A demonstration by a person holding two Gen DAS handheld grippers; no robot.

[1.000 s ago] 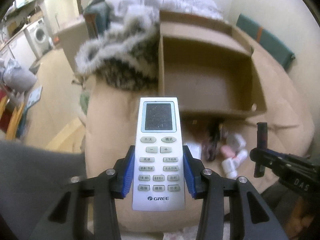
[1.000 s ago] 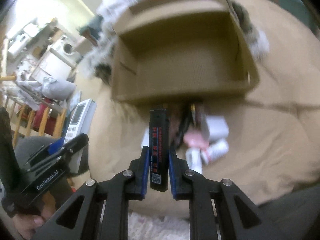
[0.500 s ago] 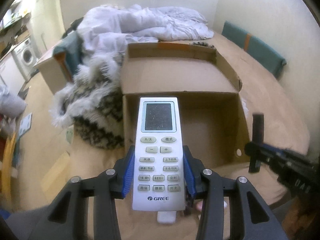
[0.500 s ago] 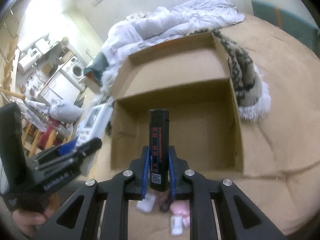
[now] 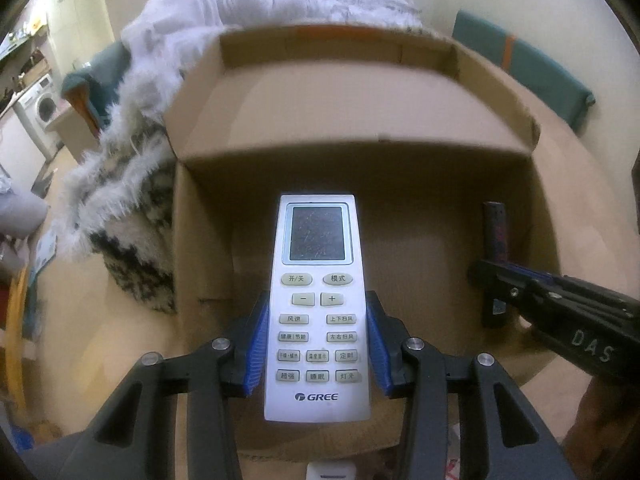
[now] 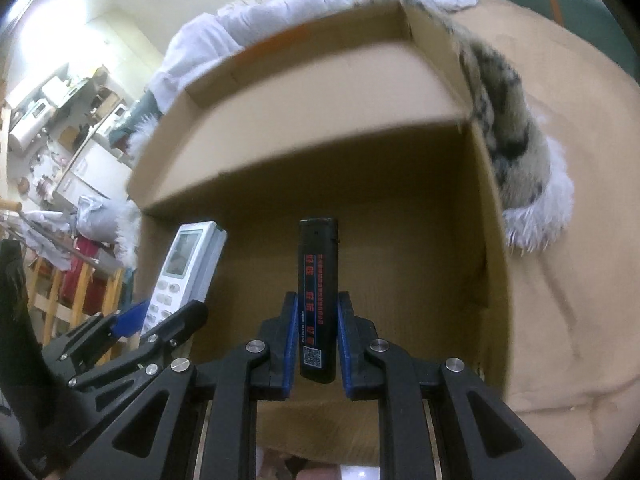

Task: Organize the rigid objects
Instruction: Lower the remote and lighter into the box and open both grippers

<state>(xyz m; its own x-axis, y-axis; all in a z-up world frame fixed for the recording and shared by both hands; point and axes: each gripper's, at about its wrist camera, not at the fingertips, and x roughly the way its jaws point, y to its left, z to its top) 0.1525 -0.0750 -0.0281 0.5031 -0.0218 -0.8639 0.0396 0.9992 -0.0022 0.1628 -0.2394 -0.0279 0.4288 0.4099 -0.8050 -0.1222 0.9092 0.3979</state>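
box (image 5: 360,120): matt cardboard | remote (image 5: 317,304): smooth white plastic | lighter (image 6: 318,300): glossy black plastic | blanket (image 5: 120,200): shaggy fur

The left gripper (image 5: 316,344) is a matte black frame of angular, triangulated struts with cut-out openings. Round silver screw heads sit at each pivot, two on either side of its centre line. Its fingers end in bright blue ribbed pads (image 5: 256,346) on the inner faces. The right gripper (image 6: 317,344) has the same build: black struts, silver screws, and blue pads (image 6: 289,346) lining narrow black fingertips. Along its side, seen from the left wrist, white letters read "DAS". No cables or sleeves show on either one.
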